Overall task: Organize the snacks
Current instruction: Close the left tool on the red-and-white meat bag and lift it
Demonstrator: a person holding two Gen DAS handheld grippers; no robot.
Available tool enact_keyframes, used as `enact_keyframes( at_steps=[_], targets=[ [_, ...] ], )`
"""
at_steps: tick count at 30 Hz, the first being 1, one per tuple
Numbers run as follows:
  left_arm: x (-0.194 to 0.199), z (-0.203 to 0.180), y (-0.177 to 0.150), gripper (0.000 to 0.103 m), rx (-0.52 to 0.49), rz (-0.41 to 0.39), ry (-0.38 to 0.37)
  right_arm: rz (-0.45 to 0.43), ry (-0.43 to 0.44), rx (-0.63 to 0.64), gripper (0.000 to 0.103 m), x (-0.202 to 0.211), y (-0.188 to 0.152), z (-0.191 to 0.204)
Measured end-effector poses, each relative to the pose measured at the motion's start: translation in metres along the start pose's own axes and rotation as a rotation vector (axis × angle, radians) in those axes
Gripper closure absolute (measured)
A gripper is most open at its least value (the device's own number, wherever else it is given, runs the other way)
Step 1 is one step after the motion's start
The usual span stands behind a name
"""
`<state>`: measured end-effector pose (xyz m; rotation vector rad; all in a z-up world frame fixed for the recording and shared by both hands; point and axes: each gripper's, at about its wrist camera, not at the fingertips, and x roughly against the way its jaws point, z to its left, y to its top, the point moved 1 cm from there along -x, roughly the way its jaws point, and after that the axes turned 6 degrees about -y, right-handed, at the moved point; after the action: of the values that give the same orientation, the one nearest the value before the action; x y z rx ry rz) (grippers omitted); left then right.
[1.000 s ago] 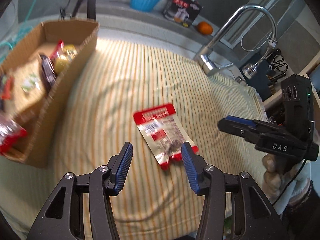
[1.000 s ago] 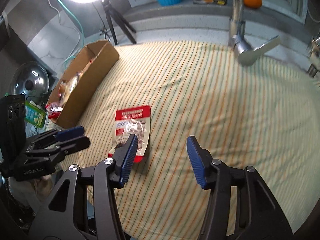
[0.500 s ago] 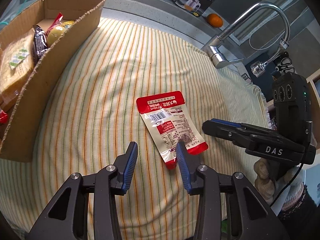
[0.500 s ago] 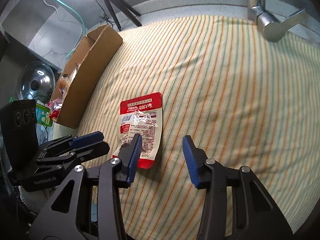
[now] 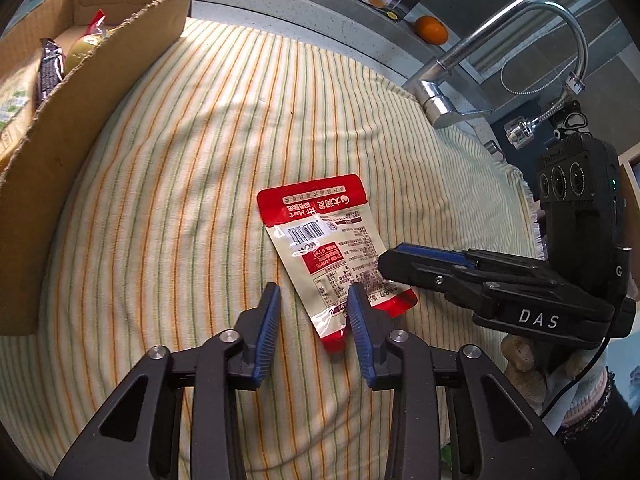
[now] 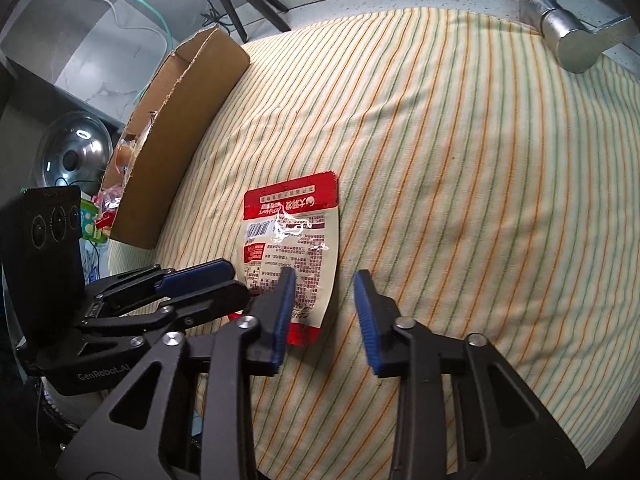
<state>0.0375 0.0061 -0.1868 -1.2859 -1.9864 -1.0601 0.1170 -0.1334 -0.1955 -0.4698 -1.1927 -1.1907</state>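
Striped cloth (image 5: 192,168) on counter, faucet (image 5: 472,60) behind; both grippers' fingers apart, closing, gripping nothing

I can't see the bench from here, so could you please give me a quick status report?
Left hand-held gripper and right hand-held gripper open, jaws just been closing. Snack packet flat on striped cloth, ungripped. Nothing in the way.

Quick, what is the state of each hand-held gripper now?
Left hand-held gripper: open, jaws just narrowing, holding nothing, beside the snack packet.
Right hand-held gripper: open, jaws just narrowing, holding nothing.
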Motion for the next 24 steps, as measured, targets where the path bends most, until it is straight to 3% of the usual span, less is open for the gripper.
enact_keyframes(
  at_steps=[2,11,13,17,21,24],
  targets=[
    [-0.002,-0.002,0.001,0.078,-0.004,0.005,-0.009,0.009,0.001,0.011,0.078,-0.003,0.0,0.003],
    [0.002,-0.004,0.0,0.079,-0.009,-0.009,-0.013,0.015,-0.008,0.022,0.089,-0.004,0.0,0.006],
    [0.003,-0.009,0.0,0.093,-0.016,-0.003,-0.038,0.014,0.015,0.016,0.094,-0.002,-0.001,0.007],
    [0.002,-0.022,0.0,0.093,-0.075,-0.015,-0.012,0.014,-0.036,0.048,0.094,-0.002,-0.002,0.017],
    [0.009,-0.014,0.004,0.093,-0.041,-0.054,0.03,0.01,-0.039,0.055,0.095,-0.004,-0.001,0.019],
    [0.015,0.005,0.009,0.093,0.025,-0.065,0.018,0.016,-0.037,0.044,0.095,-0.006,-0.002,0.015]
  ],
)
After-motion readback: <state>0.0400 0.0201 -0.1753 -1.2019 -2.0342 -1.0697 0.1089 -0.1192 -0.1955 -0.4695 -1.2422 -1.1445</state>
